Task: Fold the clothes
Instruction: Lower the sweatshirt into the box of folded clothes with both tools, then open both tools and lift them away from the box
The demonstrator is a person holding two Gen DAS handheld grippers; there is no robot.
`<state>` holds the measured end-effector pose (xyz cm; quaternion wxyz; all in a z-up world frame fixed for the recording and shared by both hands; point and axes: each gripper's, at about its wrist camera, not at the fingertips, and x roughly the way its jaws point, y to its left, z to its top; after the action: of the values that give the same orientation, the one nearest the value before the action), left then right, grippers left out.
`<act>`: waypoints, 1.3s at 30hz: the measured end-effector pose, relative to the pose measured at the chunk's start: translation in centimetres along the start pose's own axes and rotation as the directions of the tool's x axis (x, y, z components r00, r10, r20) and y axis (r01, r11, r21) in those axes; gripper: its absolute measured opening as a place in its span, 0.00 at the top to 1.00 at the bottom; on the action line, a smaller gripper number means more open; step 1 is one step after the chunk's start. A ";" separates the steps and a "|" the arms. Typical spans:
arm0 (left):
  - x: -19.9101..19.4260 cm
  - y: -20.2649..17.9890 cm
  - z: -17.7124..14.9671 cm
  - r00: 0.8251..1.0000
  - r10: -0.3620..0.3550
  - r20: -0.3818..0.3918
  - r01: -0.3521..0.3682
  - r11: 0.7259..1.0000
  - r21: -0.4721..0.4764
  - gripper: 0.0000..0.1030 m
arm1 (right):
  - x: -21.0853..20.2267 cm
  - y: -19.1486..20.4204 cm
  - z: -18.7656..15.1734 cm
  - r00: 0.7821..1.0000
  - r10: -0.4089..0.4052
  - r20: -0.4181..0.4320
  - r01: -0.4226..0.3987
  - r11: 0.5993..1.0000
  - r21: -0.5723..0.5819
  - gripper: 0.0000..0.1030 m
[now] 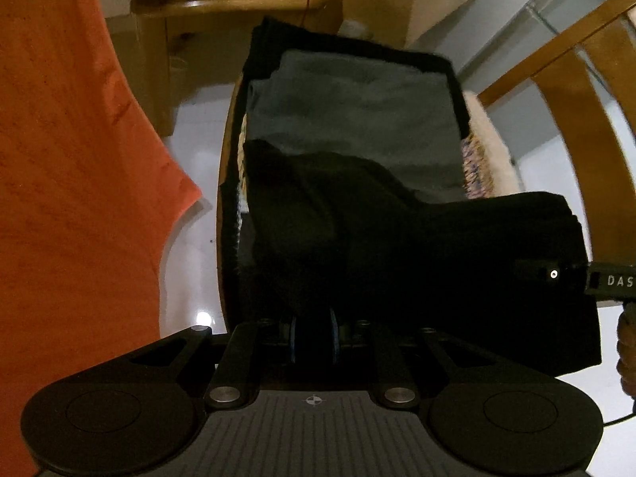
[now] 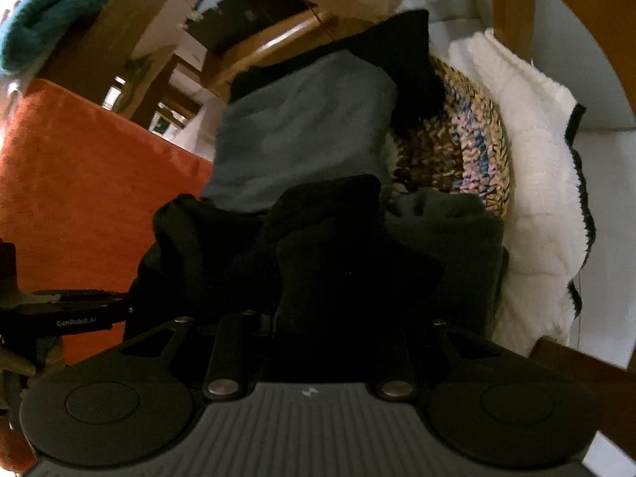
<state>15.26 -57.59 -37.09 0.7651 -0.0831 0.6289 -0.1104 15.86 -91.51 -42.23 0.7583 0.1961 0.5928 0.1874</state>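
1. Your left gripper (image 1: 314, 334) has its blue-edged pads drawn close together with the black garment (image 1: 397, 246) bunched between them; it looks pinched on the cloth.
2. Your right gripper (image 2: 314, 318) is buried under that same black fabric (image 2: 326, 254). Its fingertips are hidden, so you cannot tell whether the jaws are clamped or merely covered.
3. Take the wooden chair (image 1: 222, 183) as your landmark. The black garment lies at the near end of its seat, on top of a folded grey-blue garment (image 1: 357, 119), which in turn rests on another black piece (image 1: 357, 45) at the far end.
4. Beside the stack, on the chair's right side, are a multicoloured knitted mat (image 2: 465, 151) and a white fleecy cushion (image 2: 528, 183) under it.
5. Left of the chair, an orange cloth (image 1: 71, 159) hangs near but apart from the pile. A teal knit item (image 2: 47, 12) sits well beyond the chair.
6. Expect the black garment to be soft, limp and light. It will sag and slide over the grey-blue piece beneath, not hold a crease.
7. Take hold at the edges or corners of a single fold, one hand each side. Grab thin layers only, or you may drag the folded pile along.
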 end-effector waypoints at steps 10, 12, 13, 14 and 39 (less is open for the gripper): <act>-2.6 1.7 0.6 0.998 0.030 0.056 -0.029 1.000 -0.009 0.71 | -3.3 1.4 -1.6 0.965 -0.249 0.079 0.254 0.966 -0.051 0.36; -3.9 1.3 0.8 0.995 0.019 0.093 -0.020 1.000 0.010 0.71 | -4.7 2.3 -2.0 0.947 -0.298 0.122 0.307 0.949 -0.064 0.42; -4.4 0.9 1.1 0.994 0.012 0.112 -0.015 0.999 0.028 0.72 | -5.4 2.9 -2.3 0.934 -0.325 0.147 0.338 0.938 -0.076 0.47; -4.6 0.4 1.3 0.992 0.002 0.126 -0.008 0.999 0.048 0.72 | -5.7 3.5 -2.4 0.927 -0.337 0.165 0.354 0.932 -0.083 0.57; -1.9 -1.8 4.6 0.987 -0.065 0.146 0.040 0.985 0.166 0.78 | -2.9 5.2 -4.2 0.920 -0.353 0.167 0.368 0.928 -0.063 0.72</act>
<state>19.26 -58.80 -33.89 0.8115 -0.0454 0.5557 -0.1748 10.87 -88.31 -38.06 0.8313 0.0616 0.5495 0.0566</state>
